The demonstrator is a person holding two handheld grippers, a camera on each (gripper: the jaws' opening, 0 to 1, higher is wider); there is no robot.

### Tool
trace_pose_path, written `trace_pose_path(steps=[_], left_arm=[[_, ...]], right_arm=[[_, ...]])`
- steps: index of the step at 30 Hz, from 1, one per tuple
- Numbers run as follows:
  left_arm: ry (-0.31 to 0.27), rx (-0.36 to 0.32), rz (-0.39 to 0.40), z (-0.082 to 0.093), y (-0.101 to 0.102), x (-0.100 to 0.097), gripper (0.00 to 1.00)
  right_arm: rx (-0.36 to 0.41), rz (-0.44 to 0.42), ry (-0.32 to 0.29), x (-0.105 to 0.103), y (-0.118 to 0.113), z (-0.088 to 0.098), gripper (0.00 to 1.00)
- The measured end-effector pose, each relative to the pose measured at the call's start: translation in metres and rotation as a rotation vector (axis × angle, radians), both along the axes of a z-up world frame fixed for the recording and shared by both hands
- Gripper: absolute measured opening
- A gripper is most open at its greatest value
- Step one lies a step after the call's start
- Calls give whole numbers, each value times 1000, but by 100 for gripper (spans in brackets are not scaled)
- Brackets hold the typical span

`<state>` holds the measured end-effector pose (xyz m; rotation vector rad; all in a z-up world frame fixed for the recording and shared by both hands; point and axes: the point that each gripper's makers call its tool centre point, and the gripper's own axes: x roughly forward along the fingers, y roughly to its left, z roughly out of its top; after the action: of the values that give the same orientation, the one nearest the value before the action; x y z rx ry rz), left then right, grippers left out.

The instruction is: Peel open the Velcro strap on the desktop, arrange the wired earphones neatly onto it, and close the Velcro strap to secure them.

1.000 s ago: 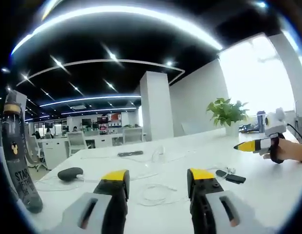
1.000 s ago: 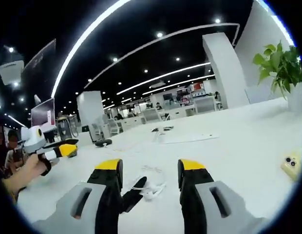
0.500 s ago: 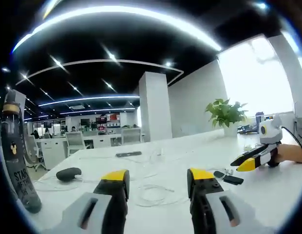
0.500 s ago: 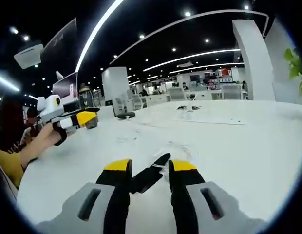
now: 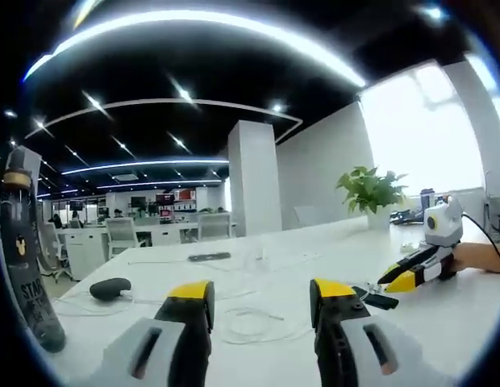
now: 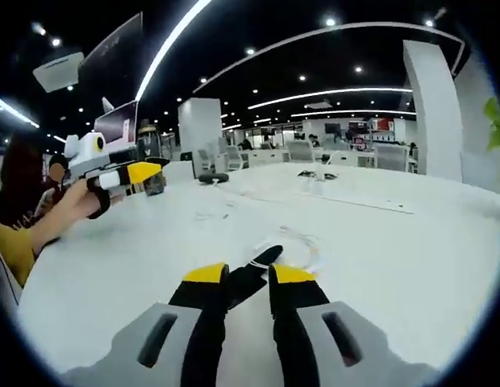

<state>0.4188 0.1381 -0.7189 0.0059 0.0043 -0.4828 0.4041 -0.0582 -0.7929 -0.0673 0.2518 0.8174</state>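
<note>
Your light comes from long ceiling strips (image 5: pixel 193 20) and small spotlights against a dark ceiling, plus a window (image 5: pixel 423 129) at the right of the left gripper view that glares to plain white. The white desk (image 6: pixel 153 242) reflects brightly and shows only faint shadows. Both views bend strongly toward their edges, and the far office reads soft and hazy.

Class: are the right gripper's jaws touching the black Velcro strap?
Touching. In the right gripper view, the right gripper has its jaws closed against the Velcro strap, no gap visible.
</note>
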Motion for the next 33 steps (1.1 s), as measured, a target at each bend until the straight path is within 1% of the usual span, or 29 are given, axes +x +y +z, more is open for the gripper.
trace_pose_path(steps=[2,5,7,9,13,16,20,24,26,27,29,30,33], left_arm=[[0,-6,-4,1,-1,0,51],[1,-8,-9,2,-2,-1,51],[0,-9,-10,2,-3,-1,51],[0,-11,-10,2,-3,-1,51],[0,-14,-7,2,-3,-1,51],[1,-16,-5,2,-3,0,51],[6,-13,-5,0,-3,1,51],[9,-6,-9,-1,-5,1,51],[9,-6,-12,-1,-6,0,51],[9,-6,-15,-1,-7,0,51],[8,-4,-18,-1,-8,-1,51],[9,-3,-19,-1,-8,-1,51],[7,-4,-22,0,-9,-2,51]], right_arm=[[-27,12,6,-1,2,-5,22],[-43,15,20,0,3,-9,22],[-62,10,17,2,2,-12,21],[-99,2,9,8,0,-16,20],[-93,-10,10,19,1,-15,20],[-107,-17,-12,27,4,-15,19],[-119,-45,-31,42,7,-14,19],[-130,-140,-48,73,2,-13,19],[-130,-176,-53,83,-1,-13,19],[-122,-188,-43,87,-3,-13,19],[-105,-178,-26,85,-4,-13,19],[-62,-153,2,79,-2,-12,19],[-44,-91,41,66,2,-14,19]])
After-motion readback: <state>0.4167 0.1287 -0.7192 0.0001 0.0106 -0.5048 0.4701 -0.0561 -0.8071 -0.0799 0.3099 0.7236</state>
